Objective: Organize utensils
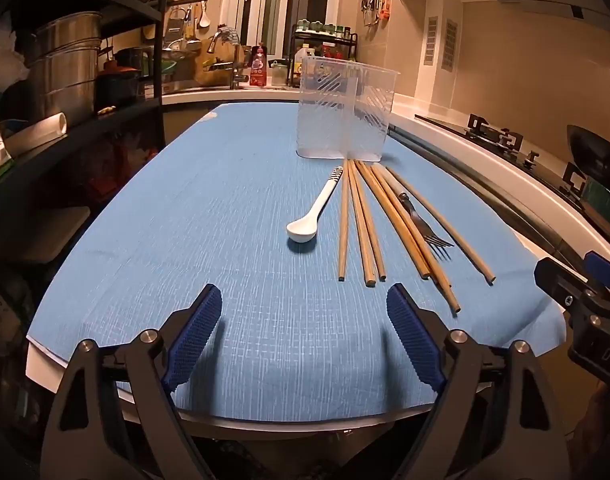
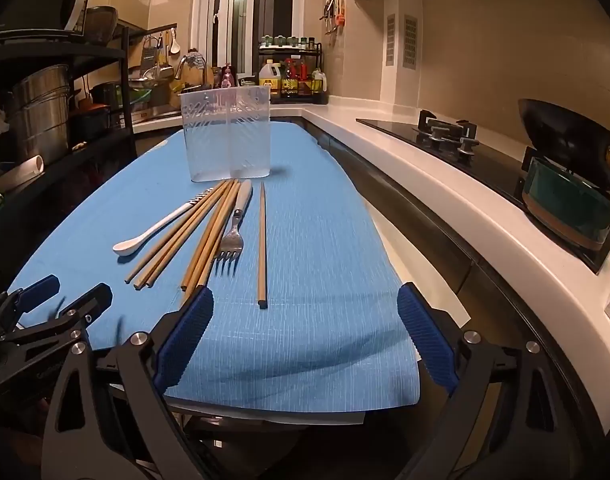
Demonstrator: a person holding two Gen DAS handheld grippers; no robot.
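Observation:
A clear plastic utensil holder [image 1: 345, 112] [image 2: 229, 136] stands upright on the blue mat [image 1: 209, 240] [image 2: 329, 240]. In front of it lie a white spoon [image 1: 313, 212] [image 2: 153, 228], several wooden chopsticks [image 1: 361, 224] [image 2: 185, 240] and a metal fork [image 1: 421, 220] [image 2: 233, 232]. One chopstick [image 2: 262, 244] lies apart to the right. My left gripper [image 1: 305, 328] is open and empty above the mat's near edge, short of the utensils. My right gripper [image 2: 305, 328] is open and empty, its left finger [image 2: 189, 328] near the chopstick ends.
A dark shelf rack with steel pots [image 1: 65, 76] [image 2: 41, 112] stands on the left. A white counter with a gas hob [image 2: 449, 136] and a wok [image 2: 569, 136] runs along the right. A sink and bottles [image 2: 289, 80] are at the back.

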